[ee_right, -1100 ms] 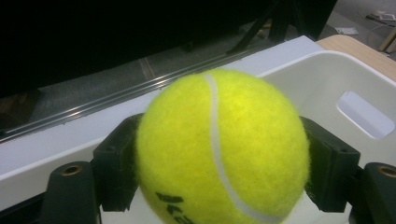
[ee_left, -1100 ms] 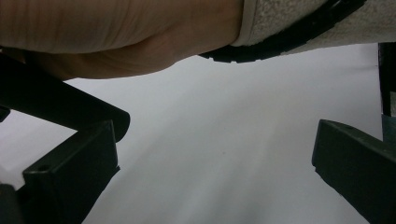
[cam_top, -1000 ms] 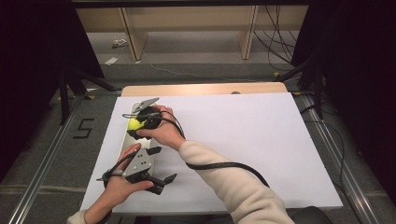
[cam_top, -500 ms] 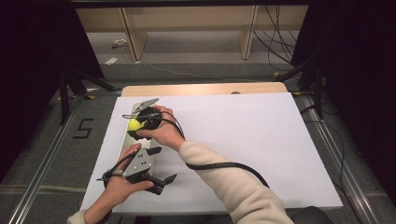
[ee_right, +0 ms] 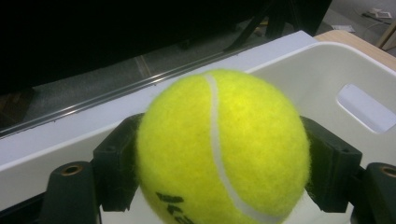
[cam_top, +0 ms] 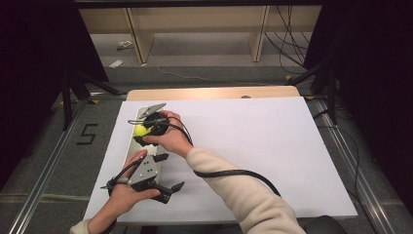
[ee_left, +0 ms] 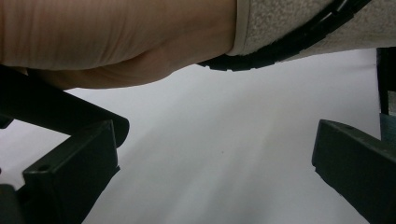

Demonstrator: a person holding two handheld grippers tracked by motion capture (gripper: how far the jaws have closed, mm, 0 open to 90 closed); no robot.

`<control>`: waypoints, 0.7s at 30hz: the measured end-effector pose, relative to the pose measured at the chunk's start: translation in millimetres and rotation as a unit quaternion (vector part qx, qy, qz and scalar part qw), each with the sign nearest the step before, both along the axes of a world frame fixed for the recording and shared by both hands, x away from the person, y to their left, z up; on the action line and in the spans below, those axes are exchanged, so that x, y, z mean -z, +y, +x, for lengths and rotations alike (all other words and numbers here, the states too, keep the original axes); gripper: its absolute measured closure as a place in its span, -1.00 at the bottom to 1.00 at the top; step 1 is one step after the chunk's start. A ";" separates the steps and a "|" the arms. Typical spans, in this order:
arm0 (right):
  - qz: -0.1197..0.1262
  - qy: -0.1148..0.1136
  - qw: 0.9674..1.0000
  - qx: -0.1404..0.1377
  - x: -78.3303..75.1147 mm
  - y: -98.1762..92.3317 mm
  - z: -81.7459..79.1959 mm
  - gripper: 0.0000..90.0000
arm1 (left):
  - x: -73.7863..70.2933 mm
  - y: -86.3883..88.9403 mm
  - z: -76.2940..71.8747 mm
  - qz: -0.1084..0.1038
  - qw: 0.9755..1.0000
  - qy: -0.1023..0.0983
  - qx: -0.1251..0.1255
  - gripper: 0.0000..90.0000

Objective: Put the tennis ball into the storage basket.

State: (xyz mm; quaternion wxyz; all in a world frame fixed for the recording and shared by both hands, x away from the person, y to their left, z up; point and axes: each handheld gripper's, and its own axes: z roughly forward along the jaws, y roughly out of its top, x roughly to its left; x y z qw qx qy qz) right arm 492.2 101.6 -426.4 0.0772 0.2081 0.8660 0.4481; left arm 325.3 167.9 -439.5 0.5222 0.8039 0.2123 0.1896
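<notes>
In the high view, left of centre, the right hand-held gripper (cam_top: 141, 130) pinches a yellow tennis ball (cam_top: 141, 130) over a white bin (cam_top: 134, 146), both mostly hidden by the hand. The left hand-held gripper (cam_top: 170, 189) sits at lower left on the white surface (cam_top: 272, 146).

In the left gripper view, its jaws stand spread with nothing between them; a forearm covers the top.

In the right gripper view, the ball (ee_right: 223, 148) hides the jaw pads, its print cut off.
</notes>
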 end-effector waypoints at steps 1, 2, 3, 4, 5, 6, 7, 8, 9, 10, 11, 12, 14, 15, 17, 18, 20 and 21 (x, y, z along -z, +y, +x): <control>-0.002 0.001 1.000 -0.001 0.1 -0.2 0.0 -0.44 | 0.0 0.0 -0.1 0.000 1.000 0.000 0.000 -1.00; -0.003 0.002 1.000 -0.001 0.4 -0.3 -0.1 -0.44 | 0.0 0.0 -0.1 0.000 1.000 0.000 0.000 -1.00; -0.005 0.002 1.000 -0.001 0.6 -0.4 0.0 -0.44 | -0.1 0.0 0.0 0.000 1.000 0.000 0.000 -1.00; -0.003 0.002 1.000 0.001 1.3 -0.1 -0.2 -0.44 | 0.0 0.0 -0.1 -0.001 1.000 0.000 0.000 -1.00; -0.004 0.002 1.000 0.001 1.6 0.0 -0.3 -0.44 | 0.0 0.0 -0.1 0.000 1.000 0.000 0.000 -1.00; -0.004 0.003 1.000 0.002 1.9 0.1 -0.5 -0.44 | 0.0 0.0 -0.1 0.000 1.000 0.000 0.000 -1.00; -0.004 0.002 1.000 0.002 2.2 0.2 -0.5 -0.44 | 0.0 0.0 -0.1 0.000 1.000 0.000 0.000 -1.00; -0.004 0.002 1.000 0.002 2.3 0.4 -0.5 -0.44 | 0.0 0.0 -0.1 0.000 1.000 0.000 0.000 -1.00; -0.005 0.002 1.000 0.002 2.3 0.5 -0.6 -0.45 | -0.1 0.0 -0.1 0.000 1.000 0.000 0.000 -1.00; -0.005 0.001 1.000 0.002 2.2 0.6 -0.5 -0.45 | -0.1 0.0 -0.1 0.000 1.000 0.000 0.000 -1.00; -0.003 0.000 1.000 0.003 2.1 0.8 -0.6 -0.45 | 0.0 0.0 -0.1 0.000 1.000 0.000 0.000 -1.00; -0.002 -0.001 1.000 0.003 1.8 0.8 -0.6 -0.45 | 0.0 -0.1 -0.1 0.000 1.000 0.000 0.000 -1.00; -0.002 -0.002 1.000 0.002 1.3 0.6 -0.4 -0.45 | 0.0 -0.1 -0.1 0.000 1.000 0.000 0.001 -1.00; -0.002 -0.001 1.000 0.003 1.2 0.7 -0.6 -0.45 | 0.0 0.0 -0.1 0.000 1.000 0.000 0.001 -1.00; -0.003 -0.002 1.000 0.005 1.5 0.4 -0.4 -0.46 | -0.1 0.1 0.0 -0.001 1.000 0.000 0.000 -1.00; -0.004 -0.002 1.000 0.005 1.5 0.3 -0.3 -0.46 | -0.1 0.1 0.0 -0.001 1.000 0.000 0.000 -1.00; 0.002 -0.002 1.000 0.009 0.3 0.0 -0.8 -0.48 | -0.2 0.0 -0.2 -0.001 1.000 0.000 0.001 -1.00; 0.006 -0.010 1.000 0.010 -1.0 0.1 -0.4 -0.52 | -0.2 0.0 -0.2 -0.001 1.000 0.000 0.001 -1.00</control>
